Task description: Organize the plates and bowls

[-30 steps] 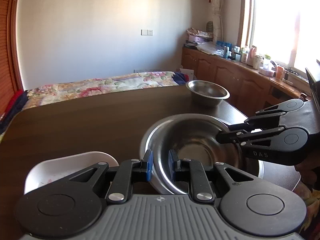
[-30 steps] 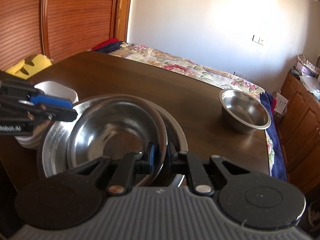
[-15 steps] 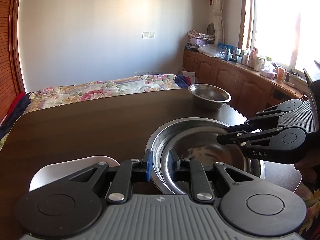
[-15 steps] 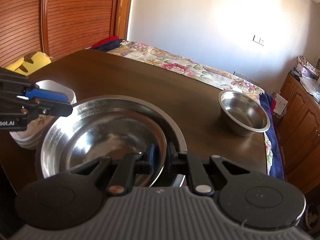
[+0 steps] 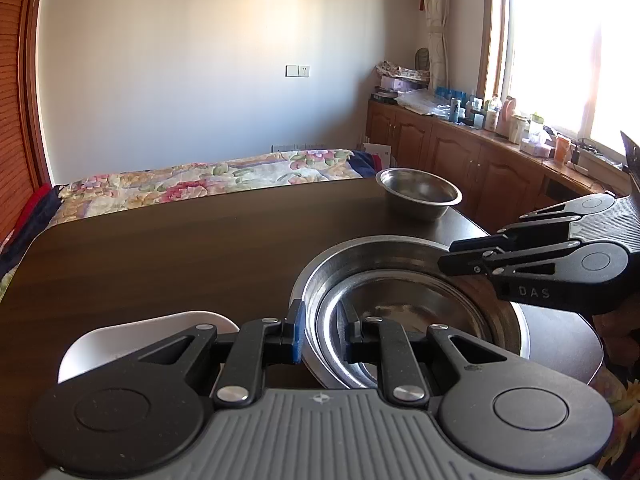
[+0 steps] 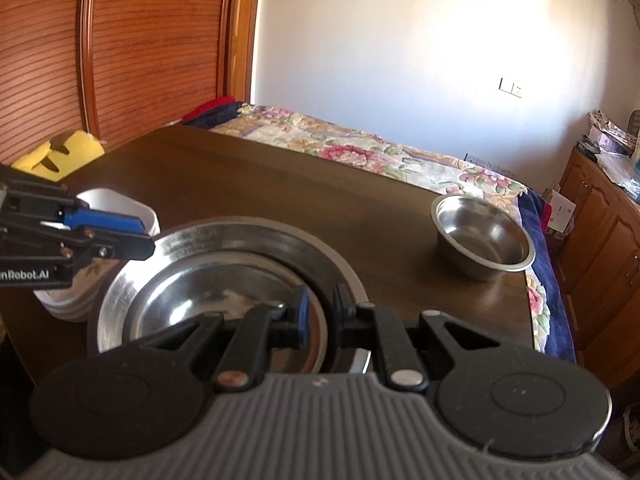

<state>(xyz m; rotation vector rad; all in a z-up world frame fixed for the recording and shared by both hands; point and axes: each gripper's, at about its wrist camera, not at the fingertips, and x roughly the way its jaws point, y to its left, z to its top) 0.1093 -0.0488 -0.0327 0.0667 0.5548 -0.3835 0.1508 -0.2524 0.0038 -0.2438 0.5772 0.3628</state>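
Observation:
A large steel bowl point(image 5: 384, 256) point(image 6: 224, 240) sits near the front of the dark wooden table point(image 5: 160, 260). A smaller steel bowl point(image 5: 404, 300) point(image 6: 208, 300) lies nested flat inside it. My left gripper point(image 5: 322, 332) is shut on the large bowl's near rim and shows at the left in the right wrist view point(image 6: 146, 242). My right gripper point(image 6: 320, 314) is shut on the smaller bowl's rim; the left wrist view shows it at the bowls' right side point(image 5: 446, 260). A third steel bowl point(image 5: 420, 196) point(image 6: 484, 240) stands alone toward the table's far right corner.
A stack of white bowls point(image 5: 140, 336) point(image 6: 120, 208) stands just left of the large bowl, by the table's front edge. Behind the table lies a bed with a floral cover point(image 5: 200, 180). Wooden cabinets point(image 5: 460, 152) with bottles line the window wall.
The smaller steel bowl, tilted up a second ago, has come down and now lies flat inside the large bowl. Both grippers keep their hold and have barely moved.

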